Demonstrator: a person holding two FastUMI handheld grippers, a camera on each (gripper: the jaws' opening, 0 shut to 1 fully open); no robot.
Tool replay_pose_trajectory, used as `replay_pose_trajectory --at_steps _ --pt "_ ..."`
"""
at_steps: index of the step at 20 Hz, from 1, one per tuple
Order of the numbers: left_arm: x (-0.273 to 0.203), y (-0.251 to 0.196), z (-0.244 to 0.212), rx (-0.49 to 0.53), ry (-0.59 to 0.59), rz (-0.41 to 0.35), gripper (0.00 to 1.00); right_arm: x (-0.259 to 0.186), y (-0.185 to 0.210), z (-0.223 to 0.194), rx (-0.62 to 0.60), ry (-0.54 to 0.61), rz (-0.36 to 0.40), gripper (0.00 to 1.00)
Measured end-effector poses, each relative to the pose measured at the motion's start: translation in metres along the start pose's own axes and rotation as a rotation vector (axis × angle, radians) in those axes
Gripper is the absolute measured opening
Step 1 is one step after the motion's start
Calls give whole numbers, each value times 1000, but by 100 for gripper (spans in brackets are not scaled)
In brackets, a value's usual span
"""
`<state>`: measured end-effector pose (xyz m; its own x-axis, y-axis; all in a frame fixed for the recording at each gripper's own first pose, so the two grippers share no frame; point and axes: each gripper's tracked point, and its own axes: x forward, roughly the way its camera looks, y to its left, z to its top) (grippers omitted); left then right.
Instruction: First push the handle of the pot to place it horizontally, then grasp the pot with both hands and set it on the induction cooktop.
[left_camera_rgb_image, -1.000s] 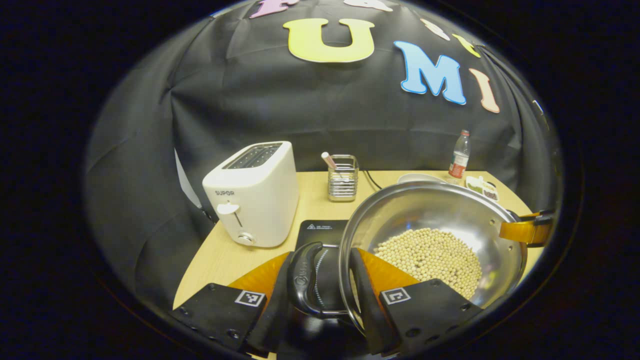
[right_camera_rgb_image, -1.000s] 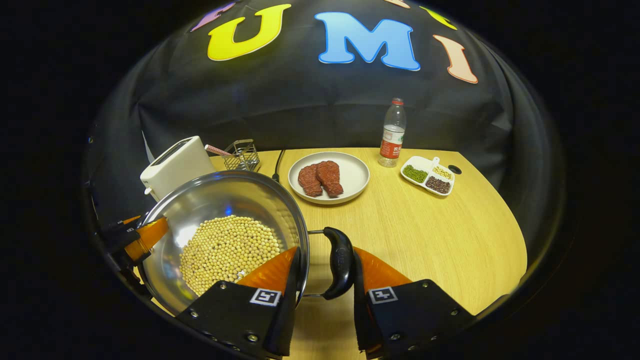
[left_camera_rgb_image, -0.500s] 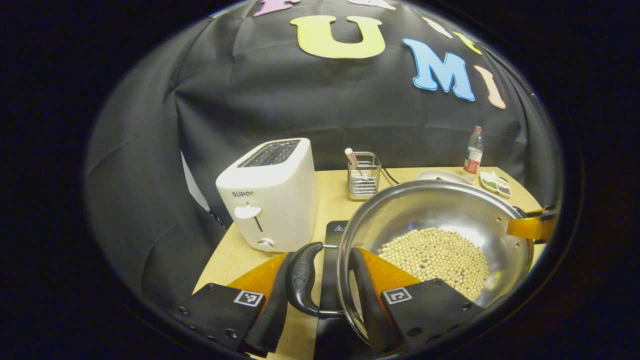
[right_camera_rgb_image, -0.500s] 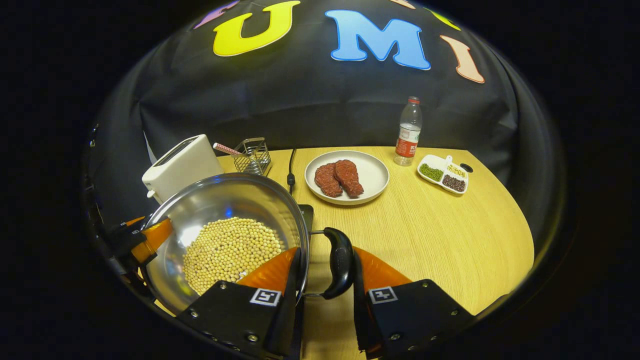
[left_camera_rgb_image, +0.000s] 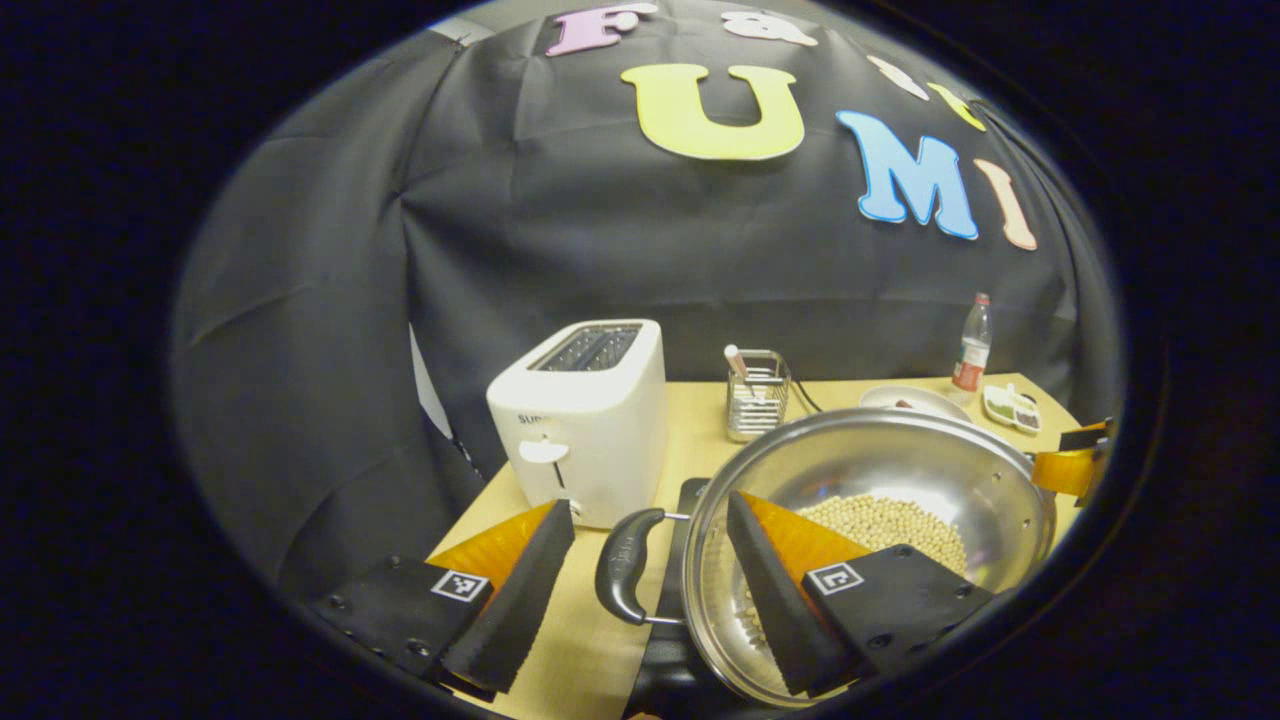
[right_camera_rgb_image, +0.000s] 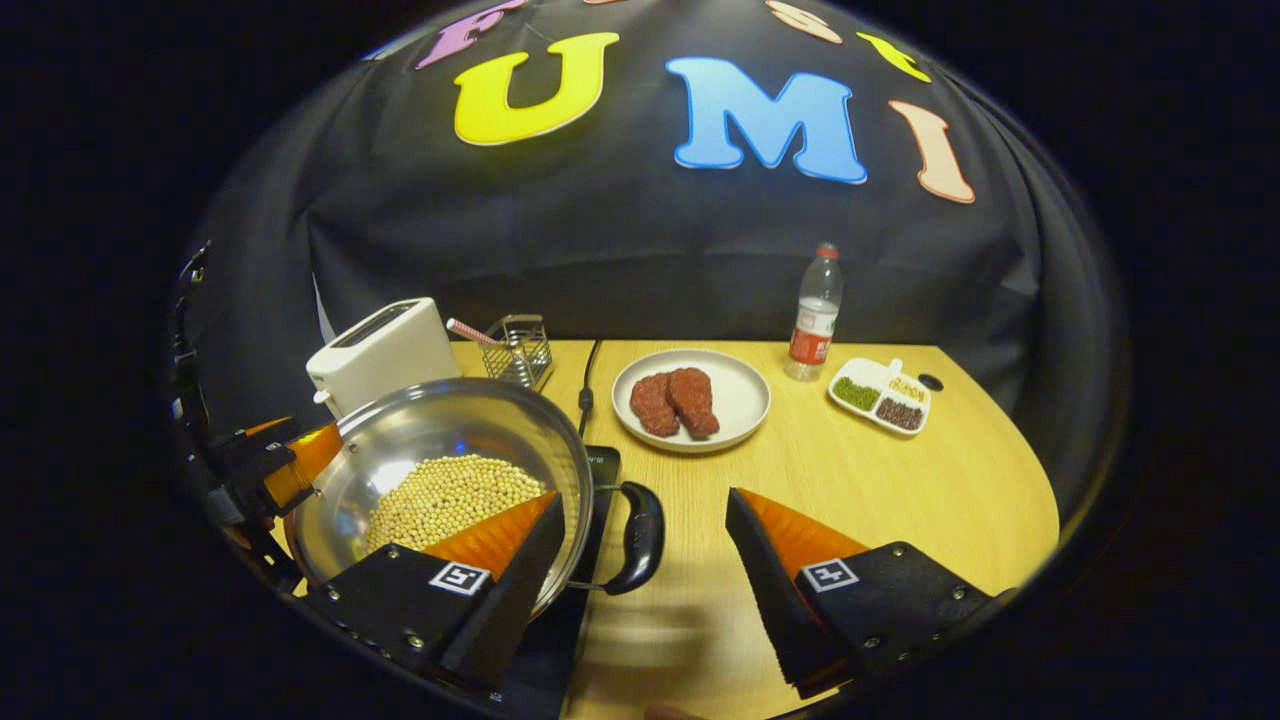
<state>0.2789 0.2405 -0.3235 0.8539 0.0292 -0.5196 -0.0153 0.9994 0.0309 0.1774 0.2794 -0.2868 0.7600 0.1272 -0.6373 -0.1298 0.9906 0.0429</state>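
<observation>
Steel pot handles sit free between both sets of tongs: the left tongs (left_camera_rgb_image: 640, 590) stand wide, fingers clear on either side of the pot's black loop handle (left_camera_rgb_image: 622, 578), and the right tongs (right_camera_rgb_image: 640, 575) are equally wide, with the opposite handle (right_camera_rgb_image: 640, 537) between them, nearer the finger at 9 o'clock and not pressed. The pot (right_camera_rgb_image: 440, 480), holding pale beans (right_camera_rgb_image: 445, 495), rests on the black induction cooktop (right_camera_rgb_image: 600, 470), whose edge shows just beside the rim at 3 o'clock. Out from the pot on the wooden bench (right_camera_rgb_image: 900, 500), a white toaster (right_camera_rgb_image: 385, 350) stands at 11 o'clock, a wire holder (right_camera_rgb_image: 520, 348) with a straw at 12 o'clock, then a plate (right_camera_rgb_image: 740, 400) with two pieces of meat at 1 o'clock, a bottle (right_camera_rgb_image: 815, 315) and a divided dish (right_camera_rgb_image: 880, 395) farther toward 2 o'clock.
</observation>
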Motion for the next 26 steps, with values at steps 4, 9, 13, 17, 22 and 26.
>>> replay_pose_trajectory --at_steps 4,9,13,17,22,26 --pt "-39 -24 38 18 -94 8 100 -36 -36 26 -11 -115 -10 97" --pt "-98 -87 85 -2 -205 -10 100 -91 -90 39 -44 -205 -20 97" --pt "-148 -136 107 9 -269 -39 94 -141 -137 47 -69 -279 -62 97" --pt "-202 -183 121 -2 -334 -64 94 -199 -175 51 -81 -356 -80 97" --pt "-277 -230 128 3 -379 -79 99 -264 -218 42 -81 -403 -97 97" --pt "-336 -254 139 22 -441 -68 94 -313 -237 40 -58 -459 -75 97"
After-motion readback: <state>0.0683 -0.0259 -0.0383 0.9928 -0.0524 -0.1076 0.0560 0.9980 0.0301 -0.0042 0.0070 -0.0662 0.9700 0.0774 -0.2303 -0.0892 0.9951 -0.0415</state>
